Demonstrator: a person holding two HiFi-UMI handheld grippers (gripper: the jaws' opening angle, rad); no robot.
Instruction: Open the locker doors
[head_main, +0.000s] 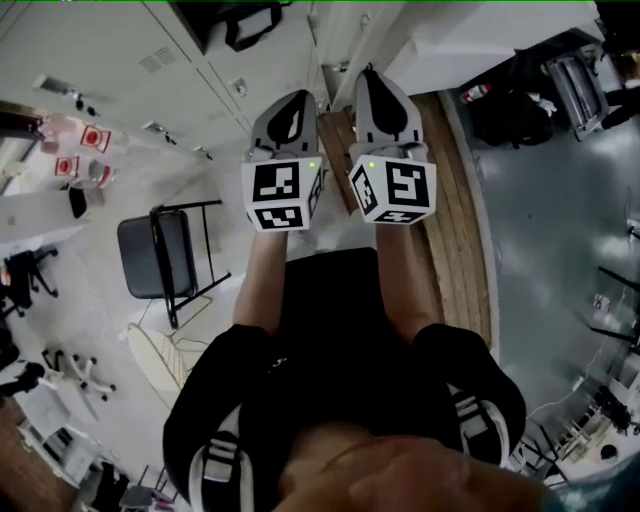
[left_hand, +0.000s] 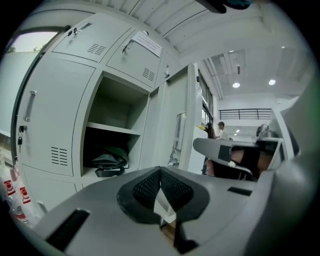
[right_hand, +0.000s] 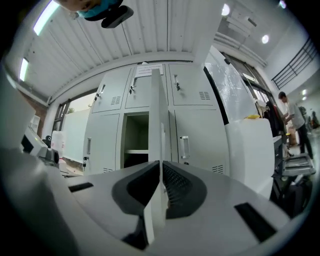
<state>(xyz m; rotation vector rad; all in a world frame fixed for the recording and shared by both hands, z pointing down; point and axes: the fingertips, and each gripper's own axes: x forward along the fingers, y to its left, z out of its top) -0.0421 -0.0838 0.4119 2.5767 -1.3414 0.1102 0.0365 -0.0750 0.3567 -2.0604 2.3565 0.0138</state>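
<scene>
Workshop floor, seen from overhead: a strip of brown wooden planks (head_main: 455, 230) runs along the foot of the cabinets. A glossy grey floor (head_main: 540, 260) spreads to its right, and a black folding metal chair (head_main: 150, 255) stands well apart on the left. A person holds two tools side by side before a bank of pale grey metal lockers (right_hand: 197, 135). The left gripper (left_hand: 160, 170) has its dark ribbed pads pressed tip to tip, with nothing clamped between them. The right gripper (right_hand: 160, 167) is clenched on the free edge of a pale grey metal locker door (right_hand: 156, 110), which stands swung out, edge-on to that gripper's camera. Beside that door, the open locker compartment (left_hand: 115, 107) has one grey shelf (left_hand: 112, 129) across it, and a dark soft bag (left_hand: 109, 161) lies beneath the shelf. Neighbouring doors, each with an upright handle, are closed. Far off to the right, another person (right_hand: 290, 117) stands among equipment.
</scene>
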